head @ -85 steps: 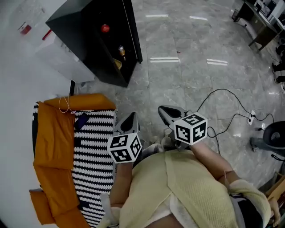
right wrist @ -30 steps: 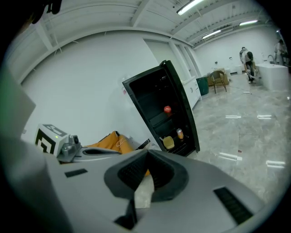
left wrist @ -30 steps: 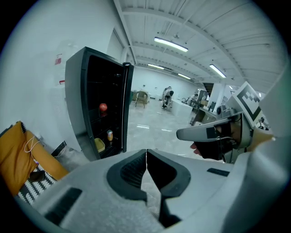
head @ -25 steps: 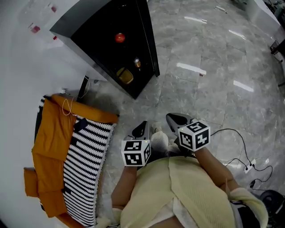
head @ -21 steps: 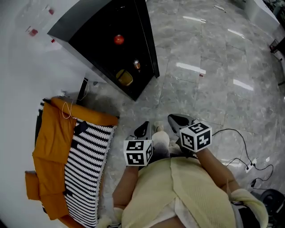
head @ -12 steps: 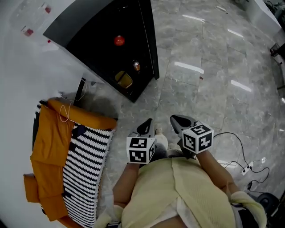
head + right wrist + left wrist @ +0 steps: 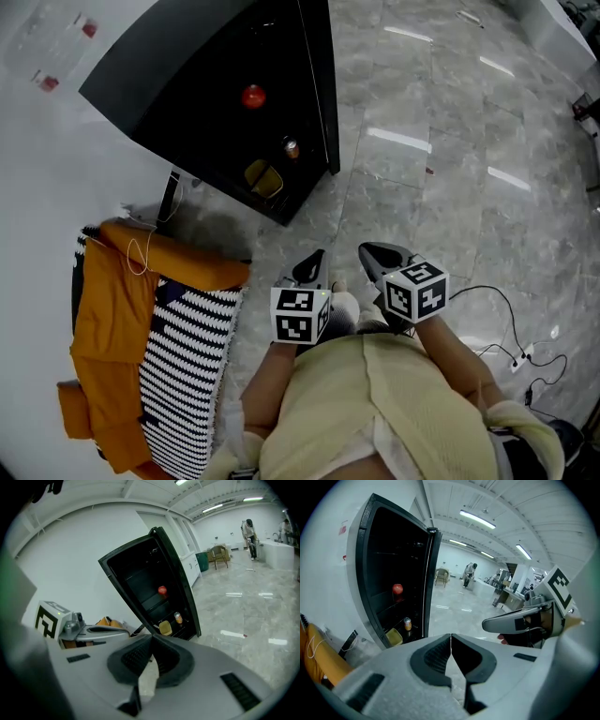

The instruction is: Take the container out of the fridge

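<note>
In the head view, a tall black fridge [image 7: 216, 103] stands open on the grey marble floor [image 7: 441, 187]. The small yellow container [image 7: 262, 176] sits low inside it, just beside a drinks can [image 7: 292, 148], with a red round fruit [image 7: 253, 96] on a shelf above. The left gripper [image 7: 312, 262] and right gripper [image 7: 375, 255] hover side by side over the floor, well apart from the fridge. An orange cloth [image 7: 108, 309] and a black-and-white striped fabric [image 7: 183, 366] lie at the left.

In the left gripper view, its fingers [image 7: 436, 656] are pressed together and hold nothing; the container lies beyond them on the fridge's bottom level.

In the right gripper view, its fingers [image 7: 136, 658] likewise meet, empty, with the container far ahead inside the fridge.
</note>
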`<state>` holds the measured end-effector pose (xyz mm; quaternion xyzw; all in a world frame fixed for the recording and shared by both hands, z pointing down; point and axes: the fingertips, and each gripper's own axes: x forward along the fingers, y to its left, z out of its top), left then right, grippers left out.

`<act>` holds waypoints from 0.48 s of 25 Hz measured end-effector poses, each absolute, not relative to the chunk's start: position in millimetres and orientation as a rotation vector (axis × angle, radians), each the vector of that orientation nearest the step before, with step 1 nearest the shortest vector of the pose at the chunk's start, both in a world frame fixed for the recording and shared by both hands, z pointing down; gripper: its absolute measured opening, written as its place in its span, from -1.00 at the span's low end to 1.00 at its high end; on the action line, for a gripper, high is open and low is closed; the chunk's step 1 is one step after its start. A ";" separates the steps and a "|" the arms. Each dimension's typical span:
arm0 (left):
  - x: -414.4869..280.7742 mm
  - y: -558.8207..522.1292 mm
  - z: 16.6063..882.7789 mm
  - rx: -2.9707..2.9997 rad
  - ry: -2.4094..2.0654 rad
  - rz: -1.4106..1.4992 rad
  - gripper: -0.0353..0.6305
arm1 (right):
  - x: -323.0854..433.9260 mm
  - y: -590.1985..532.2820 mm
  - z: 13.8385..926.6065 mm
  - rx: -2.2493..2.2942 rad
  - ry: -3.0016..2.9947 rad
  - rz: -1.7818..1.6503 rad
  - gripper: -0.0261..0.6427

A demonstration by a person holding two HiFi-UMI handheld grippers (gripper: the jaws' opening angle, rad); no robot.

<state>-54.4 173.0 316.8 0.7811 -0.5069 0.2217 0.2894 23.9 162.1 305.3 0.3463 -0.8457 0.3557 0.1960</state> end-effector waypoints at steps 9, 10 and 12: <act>-67.6 145.6 331.9 2.096 -1.324 0.615 -0.82 | 3.9 134.4 319.3 0.947 -2.329 0.998 -0.84; -69.0 142.5 334.4 2.101 -1.319 0.619 -0.82 | 2.6 130.5 321.5 0.951 -2.325 0.998 -0.84; -72.3 137.6 339.9 2.107 -1.309 0.629 -0.82 | 0.5 124.1 325.6 0.954 -2.316 0.996 -0.84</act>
